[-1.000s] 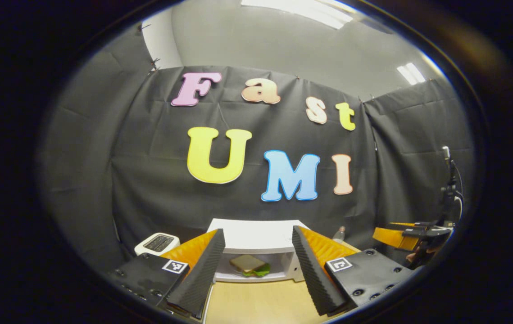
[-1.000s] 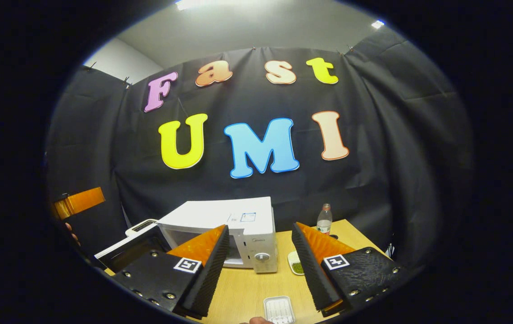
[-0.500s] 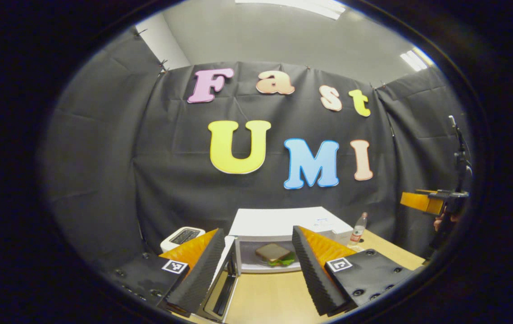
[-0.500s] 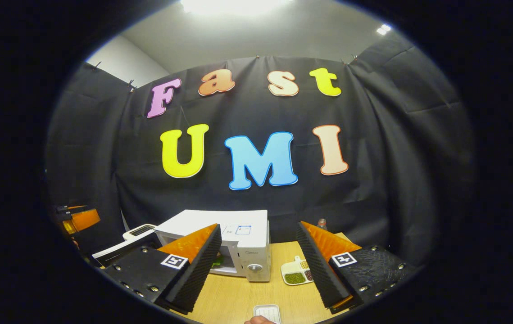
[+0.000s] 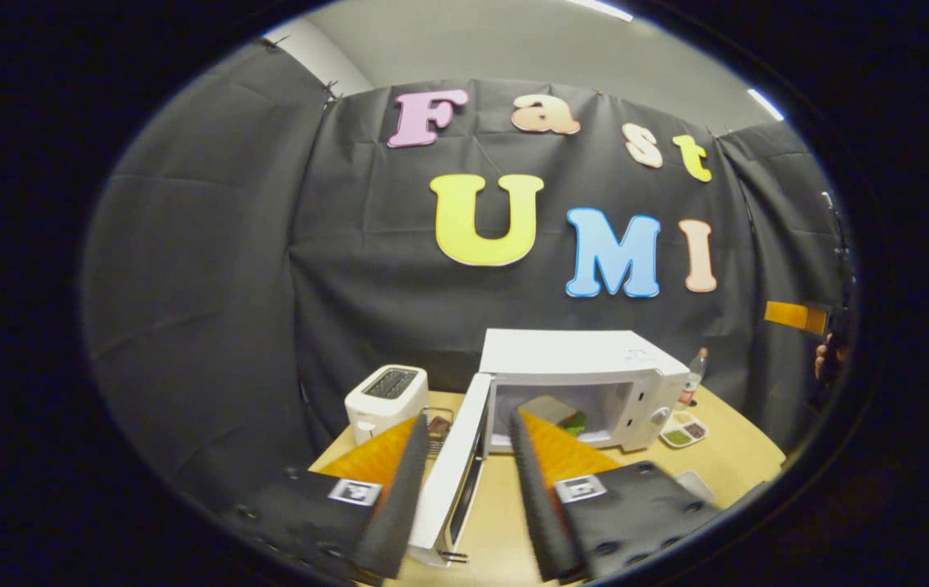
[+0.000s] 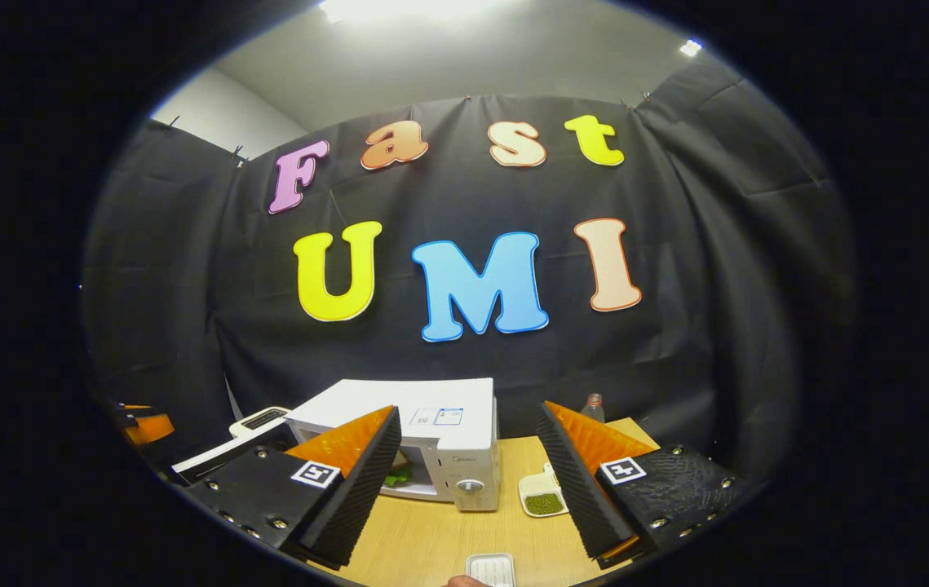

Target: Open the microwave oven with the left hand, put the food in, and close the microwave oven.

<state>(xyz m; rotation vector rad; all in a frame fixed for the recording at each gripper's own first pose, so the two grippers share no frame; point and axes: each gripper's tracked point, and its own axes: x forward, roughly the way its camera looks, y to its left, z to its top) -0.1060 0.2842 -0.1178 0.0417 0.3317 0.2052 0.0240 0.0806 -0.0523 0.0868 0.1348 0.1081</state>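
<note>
The table [image 5: 745, 456] carries the white microwave [image 5: 586, 359], whose door [image 5: 457, 465] stands swung wide to its left, with a toaster [image 5: 387, 393] beside that door. The sandwich [image 5: 564, 413] lies inside the microwave's cavity. Both the left gripper [image 5: 464, 489] and the right gripper [image 6: 464, 481] hang above the table with their 2 fingers spread apart, grasping nothing, near a small dish [image 6: 544, 496] of green bits.
</note>
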